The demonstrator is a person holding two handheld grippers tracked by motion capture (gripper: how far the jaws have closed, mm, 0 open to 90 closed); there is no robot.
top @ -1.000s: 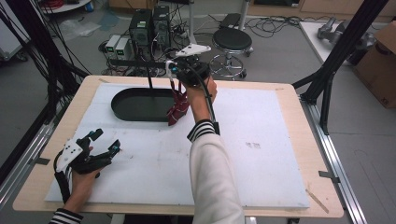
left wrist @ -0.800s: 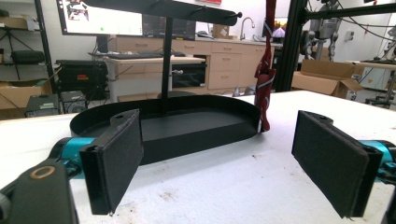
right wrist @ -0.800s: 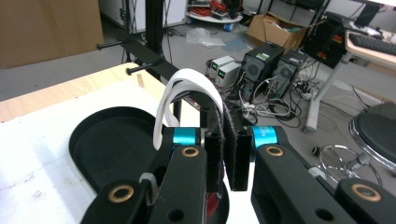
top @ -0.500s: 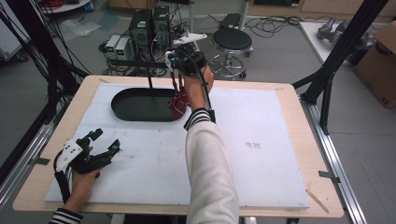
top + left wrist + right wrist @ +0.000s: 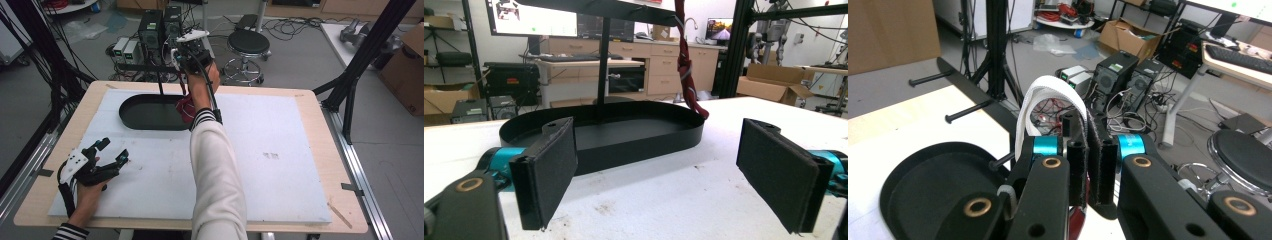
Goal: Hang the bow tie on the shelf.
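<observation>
A dark red twisted cloth item (image 5: pixel 186 107) with a white strap loop (image 5: pixel 1028 105) hangs from my right gripper (image 5: pixel 184 59), over the right end of the black oval base (image 5: pixel 129 119). The right gripper (image 5: pixel 1089 136) is shut on the red item's top, with the white loop arching above its jaws. It is held high beside the black stand's post (image 5: pixel 161 82), close to the stand's pegs (image 5: pixel 973 110). My left gripper (image 5: pixel 112 150) rests on the white mat at the front left, open and holding nothing. In the left gripper view its pads (image 5: pixel 551 170) face the base (image 5: pixel 624 145) and the hanging red item (image 5: pixel 686 75).
The table (image 5: pixel 310 100) carries a white mat (image 5: pixel 280 150). Beyond the far edge stand computer towers (image 5: pixel 160 27) and a black stool (image 5: pixel 248 42). Black frame posts (image 5: pixel 350 85) rise at the right and left, and a cardboard box (image 5: pixel 407 65) sits far right.
My right hand has moved toward the far edge and slightly up, carrying the red item with it. The left gripper has stayed in place.
</observation>
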